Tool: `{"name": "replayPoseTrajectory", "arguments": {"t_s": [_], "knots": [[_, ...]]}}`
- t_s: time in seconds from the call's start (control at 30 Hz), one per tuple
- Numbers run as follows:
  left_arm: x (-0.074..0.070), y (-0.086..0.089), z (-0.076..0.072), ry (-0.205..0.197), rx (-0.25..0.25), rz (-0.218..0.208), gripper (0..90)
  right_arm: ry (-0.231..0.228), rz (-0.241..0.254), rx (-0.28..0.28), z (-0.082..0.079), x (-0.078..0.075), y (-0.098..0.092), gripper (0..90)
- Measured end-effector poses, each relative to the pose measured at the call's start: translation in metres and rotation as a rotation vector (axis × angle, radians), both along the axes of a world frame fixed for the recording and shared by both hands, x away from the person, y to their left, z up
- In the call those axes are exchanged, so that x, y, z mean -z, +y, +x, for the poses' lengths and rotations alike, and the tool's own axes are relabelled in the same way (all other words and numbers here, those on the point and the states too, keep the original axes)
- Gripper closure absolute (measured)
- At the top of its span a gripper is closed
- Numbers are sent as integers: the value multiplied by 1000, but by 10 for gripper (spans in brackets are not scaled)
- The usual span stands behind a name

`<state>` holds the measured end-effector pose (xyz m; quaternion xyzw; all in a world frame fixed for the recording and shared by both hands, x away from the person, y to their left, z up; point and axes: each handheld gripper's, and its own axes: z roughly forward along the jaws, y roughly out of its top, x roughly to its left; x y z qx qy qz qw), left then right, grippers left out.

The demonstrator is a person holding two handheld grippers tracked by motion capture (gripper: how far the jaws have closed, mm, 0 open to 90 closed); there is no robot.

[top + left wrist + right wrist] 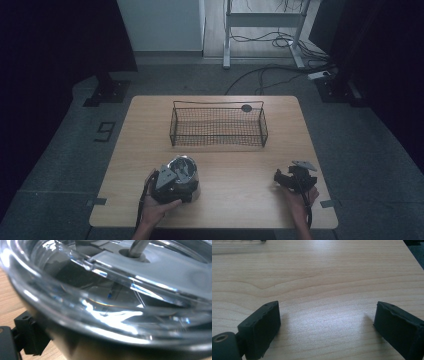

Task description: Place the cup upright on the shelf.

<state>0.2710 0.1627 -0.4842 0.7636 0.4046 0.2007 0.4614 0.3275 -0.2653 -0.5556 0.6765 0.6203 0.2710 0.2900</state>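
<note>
A: Right gripper [327, 322] first. In its own view we log both jaws spread wide, bare table [317, 277] between them, nothing held.

B: Agreed. From the high view we place that gripper [286, 178] near the table's [250, 200] front right edge, right hand [300, 197] behind it, grey plate on top.

A: Left gripper [175, 184] next. Its view sits right up against a clear, round-walled jar [107, 302]; one black jaw shows low at the left, beside the jar's darker base. The other jaw we cannot see.

B: So can we call it a grip?

A: No. We cannot tell whether the jaws are closed on the jar or only standing next to it. From above, the gripper is hard against the jar [183, 172], with the left hand [157, 207] behind.

B: Jar position: front left of the table, upright, mouth up, something grey with a metal rod inside it.

A: Outward: wire basket [218, 126] at the back centre of the table, well apart from both grippers. A small dark round thing [246, 108] lies just behind its right rear corner
</note>
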Motion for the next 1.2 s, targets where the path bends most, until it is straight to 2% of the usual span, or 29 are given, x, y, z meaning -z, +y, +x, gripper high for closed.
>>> {"name": "replayPoseTrajectory", "arguments": {"t_s": [0.17,0.4,0.67,0.87,1.0,1.2], "knots": [[-1,5,-1,0,-11,-16,36,0,0,0,0,0,0,68],[-8,13,-4,-25,-10,-37,36,0,0,0,0,0,0,68],[-15,28,-6,-43,-50,-64,37,-1,1,2,0,0,0,70],[-17,36,-7,-37,-89,-82,37,-5,0,1,-1,0,0,87],[-22,37,-8,-39,-122,-76,37,-10,-1,-6,-2,0,1,105],[-35,34,-2,-43,-158,-100,37,-11,-1,-21,0,0,1,107]]}}
